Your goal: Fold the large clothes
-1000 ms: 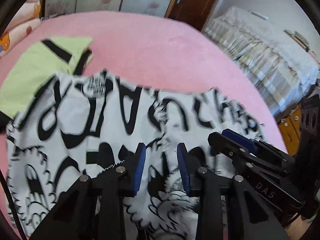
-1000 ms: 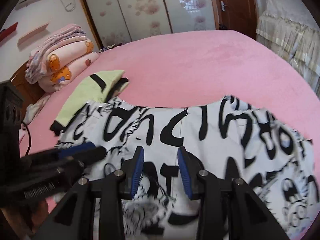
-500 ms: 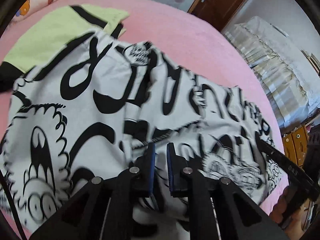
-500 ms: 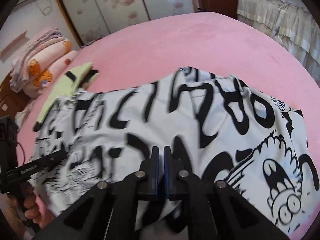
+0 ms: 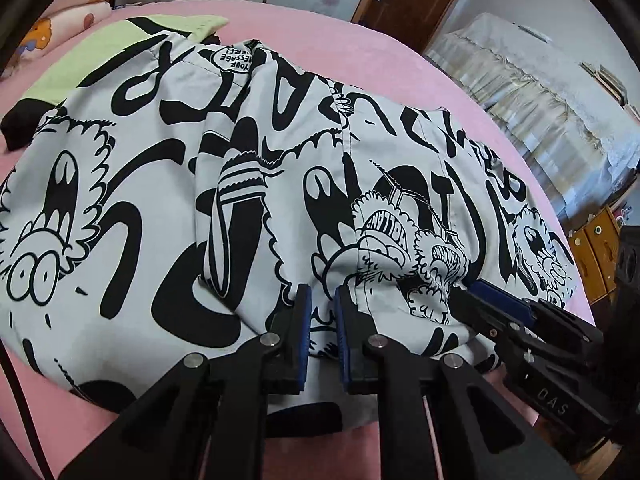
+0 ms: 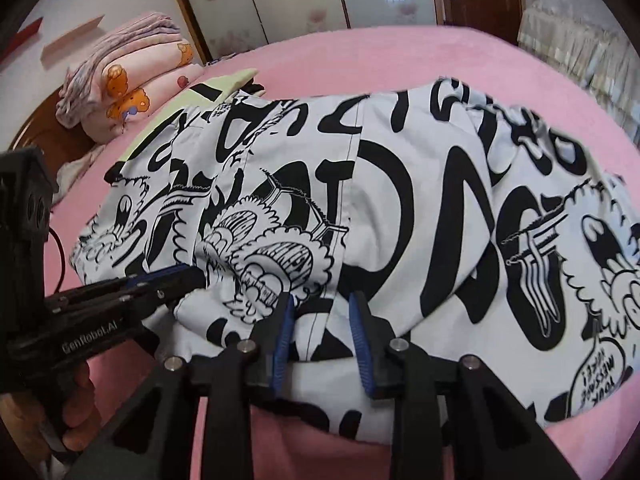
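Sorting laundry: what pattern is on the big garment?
White garment with black cartoon graffiti print; clearest in the left wrist view.

Soft, even daylight — sharp centre, slight blur far right, dark fisheye-curved corners.

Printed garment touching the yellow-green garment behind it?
Touching. Left wrist view shows the printed garment lapping over the yellow-green garment, no pink bedspread between.

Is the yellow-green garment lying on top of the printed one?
No: the yellow-green garment sticks out from under the printed garment's far edge.
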`<move>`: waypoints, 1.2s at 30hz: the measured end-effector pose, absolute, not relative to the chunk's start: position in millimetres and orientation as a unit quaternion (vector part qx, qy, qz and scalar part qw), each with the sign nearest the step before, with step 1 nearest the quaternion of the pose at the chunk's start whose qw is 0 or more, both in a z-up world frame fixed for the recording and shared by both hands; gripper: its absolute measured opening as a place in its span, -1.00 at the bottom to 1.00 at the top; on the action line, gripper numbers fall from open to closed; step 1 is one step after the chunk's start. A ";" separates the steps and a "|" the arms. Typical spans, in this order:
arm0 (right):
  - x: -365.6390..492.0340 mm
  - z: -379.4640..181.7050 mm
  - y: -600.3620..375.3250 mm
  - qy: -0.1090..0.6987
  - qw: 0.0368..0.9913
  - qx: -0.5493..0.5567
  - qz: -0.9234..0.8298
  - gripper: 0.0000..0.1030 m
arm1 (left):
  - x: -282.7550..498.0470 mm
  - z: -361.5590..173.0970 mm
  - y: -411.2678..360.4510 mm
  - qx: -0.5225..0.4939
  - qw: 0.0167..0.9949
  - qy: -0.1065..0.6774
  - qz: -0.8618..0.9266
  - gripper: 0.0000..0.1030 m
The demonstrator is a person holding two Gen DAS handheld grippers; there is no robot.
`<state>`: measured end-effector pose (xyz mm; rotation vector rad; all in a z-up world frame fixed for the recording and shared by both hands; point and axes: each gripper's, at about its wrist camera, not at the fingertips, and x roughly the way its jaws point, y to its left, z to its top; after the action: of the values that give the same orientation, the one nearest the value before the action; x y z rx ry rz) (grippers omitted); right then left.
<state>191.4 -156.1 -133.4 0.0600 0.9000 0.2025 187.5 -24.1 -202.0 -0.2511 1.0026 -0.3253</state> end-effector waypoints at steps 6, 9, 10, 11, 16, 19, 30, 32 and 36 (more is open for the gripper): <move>190.7 -128.3 -161.9 0.436 0.893 0.050 0.095 -0.44 | 187.7 -197.6 -23.7 -0.122 0.856 0.483 -0.141 -0.80; 184.8 -122.8 -162.2 0.436 0.893 0.062 0.092 -0.44 | 187.1 -194.3 -25.8 -0.121 0.849 0.497 -0.131 -0.78; 182.4 -120.5 -161.8 0.436 0.893 0.063 0.090 -0.44 | 186.7 -191.6 -25.2 -0.121 0.847 0.503 -0.127 -0.73; 179.1 -117.8 -161.9 0.437 0.893 0.062 0.088 -0.44 | 185.6 -188.7 -23.9 -0.123 0.845 0.505 -0.123 -0.69; 165.3 -102.0 -155.2 0.437 0.893 0.062 0.092 -0.43 | 176.6 -167.6 -21.2 -0.121 0.844 0.512 -0.103 0.15; 156.4 -91.9 -152.0 0.431 0.895 0.062 0.095 -0.43 | 163.4 -147.7 -18.0 -0.106 0.856 0.499 -0.089 0.19; 117.1 -63.5 -137.7 0.419 0.901 0.045 0.103 -0.43 | 108.7 -118.3 8.9 -0.079 0.853 0.513 -0.063 0.20; 112.0 -62.6 -135.1 0.421 0.900 0.047 0.106 -0.43 | 99.4 -120.1 15.1 -0.080 0.849 0.519 -0.062 0.20; 105.3 -64.9 -128.8 0.428 0.895 0.053 0.111 -0.43 | 86.0 -128.6 24.3 -0.074 0.844 0.528 -0.054 0.20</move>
<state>105.3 -128.8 -64.9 0.1099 0.8878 0.2306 86.0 24.3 -128.6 -0.1558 1.1145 -0.1137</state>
